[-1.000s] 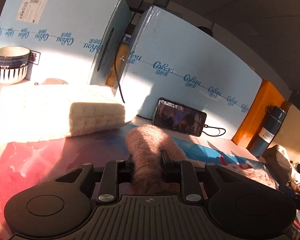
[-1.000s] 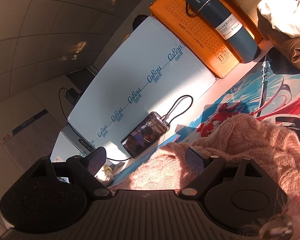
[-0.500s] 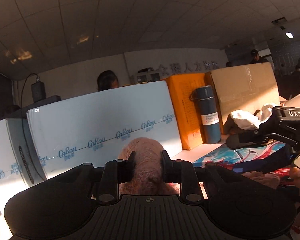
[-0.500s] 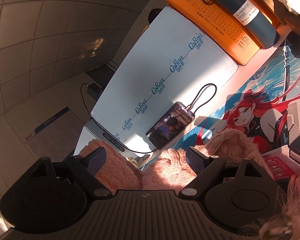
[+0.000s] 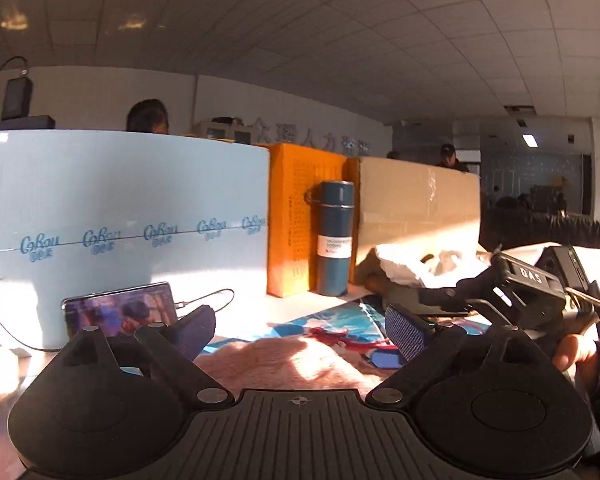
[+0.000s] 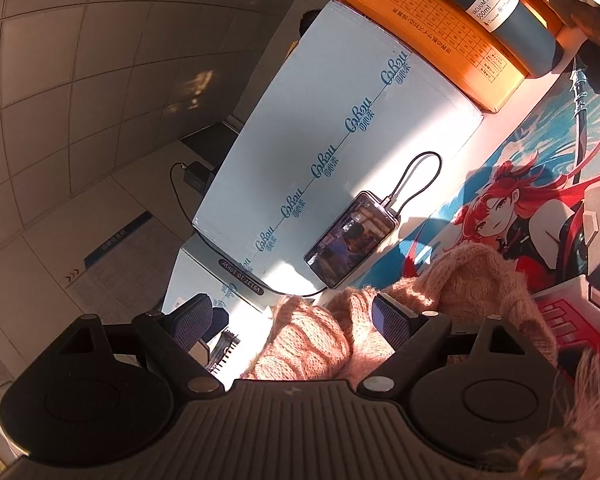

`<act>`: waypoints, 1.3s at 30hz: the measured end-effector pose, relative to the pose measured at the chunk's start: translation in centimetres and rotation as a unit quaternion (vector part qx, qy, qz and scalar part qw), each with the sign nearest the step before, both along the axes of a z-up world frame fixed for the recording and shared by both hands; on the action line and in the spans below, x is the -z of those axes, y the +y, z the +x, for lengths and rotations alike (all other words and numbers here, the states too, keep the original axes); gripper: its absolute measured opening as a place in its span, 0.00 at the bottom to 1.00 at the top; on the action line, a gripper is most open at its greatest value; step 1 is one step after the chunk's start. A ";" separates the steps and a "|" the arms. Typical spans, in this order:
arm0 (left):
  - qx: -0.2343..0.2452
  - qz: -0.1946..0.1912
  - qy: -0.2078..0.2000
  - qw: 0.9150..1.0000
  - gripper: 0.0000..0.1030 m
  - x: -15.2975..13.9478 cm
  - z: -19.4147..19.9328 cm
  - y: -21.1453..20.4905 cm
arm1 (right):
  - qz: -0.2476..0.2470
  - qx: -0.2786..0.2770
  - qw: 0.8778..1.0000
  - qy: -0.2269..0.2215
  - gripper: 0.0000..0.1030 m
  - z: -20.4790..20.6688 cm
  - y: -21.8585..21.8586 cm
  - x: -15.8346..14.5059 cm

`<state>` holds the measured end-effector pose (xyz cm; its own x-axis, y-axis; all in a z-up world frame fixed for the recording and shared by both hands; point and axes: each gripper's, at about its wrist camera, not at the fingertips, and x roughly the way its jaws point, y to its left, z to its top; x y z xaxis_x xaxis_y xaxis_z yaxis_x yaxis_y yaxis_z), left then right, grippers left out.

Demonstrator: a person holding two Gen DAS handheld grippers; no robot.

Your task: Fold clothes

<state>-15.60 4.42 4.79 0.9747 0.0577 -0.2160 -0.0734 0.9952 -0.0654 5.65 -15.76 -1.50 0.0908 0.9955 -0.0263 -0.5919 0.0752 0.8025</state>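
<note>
A fuzzy pink knitted sweater [image 5: 292, 364] lies on the printed desk mat [image 5: 340, 322], below and between my left gripper's fingers. My left gripper [image 5: 300, 330] is open and holds nothing. In the right wrist view the sweater [image 6: 452, 300] is bunched in folds on the mat [image 6: 520, 184]. My right gripper [image 6: 290, 320] is open, with sweater folds lying between and under its fingers but not clamped. The right gripper also shows in the left wrist view [image 5: 512, 292], held in a hand at the right.
Light-blue boxes [image 5: 124, 216], an orange box [image 5: 296, 216] and a cardboard box [image 5: 416, 200] wall the back of the table. A dark blue vacuum bottle [image 5: 334, 236] stands by them. A phone [image 5: 120, 308] on a cable leans on the blue box. White cloth [image 5: 412, 268] lies at right.
My left gripper has let go of the pink sweater and opened; the sweater now lies on the mat. The right gripper stayed open and shifted slightly over the folds.
</note>
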 end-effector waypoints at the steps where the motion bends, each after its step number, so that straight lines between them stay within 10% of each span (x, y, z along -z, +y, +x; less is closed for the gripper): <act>1: -0.007 -0.019 0.006 1.000 0.92 0.3 -0.1 0.8 | -0.002 -0.001 1.000 0.001 0.84 0.0 0.1 0.0; 9: -0.060 -0.174 0.051 0.982 0.92 2.8 -1.1 7.1 | -0.019 -0.039 0.999 -0.017 0.84 -2.3 1.8 -2.5; 14: -0.092 -0.266 0.078 0.956 0.92 4.4 -1.7 10.9 | -0.124 -0.041 0.991 -0.013 0.84 -3.9 5.8 -3.8; 18: -0.077 -0.226 0.093 0.967 0.93 4.6 -1.1 9.1 | -0.175 -0.039 0.983 -0.041 0.73 -5.0 7.8 -3.5; 20: -0.075 -0.225 0.089 0.967 0.94 4.6 -1.2 8.9 | -0.194 -0.035 0.978 -0.059 0.38 -5.5 8.3 -3.3; 23: -0.078 -0.229 0.071 0.968 0.94 4.4 -1.8 9.1 | -0.190 -0.021 0.979 -0.074 0.18 -5.9 8.0 -3.7; 29: -0.072 -0.231 -0.005 0.970 0.96 3.4 -3.0 9.1 | -0.091 0.037 0.992 -0.081 0.16 -4.7 3.5 -7.2; 39: -0.090 -0.153 0.059 0.982 0.96 2.7 1.7 5.5 | -0.141 0.143 0.979 -0.035 0.16 -1.3 -2.1 -4.2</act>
<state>-13.93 9.97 2.12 0.9217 0.1421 -0.3610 -0.2720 0.9002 -0.3402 4.39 -17.88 2.66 0.3755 0.8832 -0.2810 -0.5671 0.4587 0.6841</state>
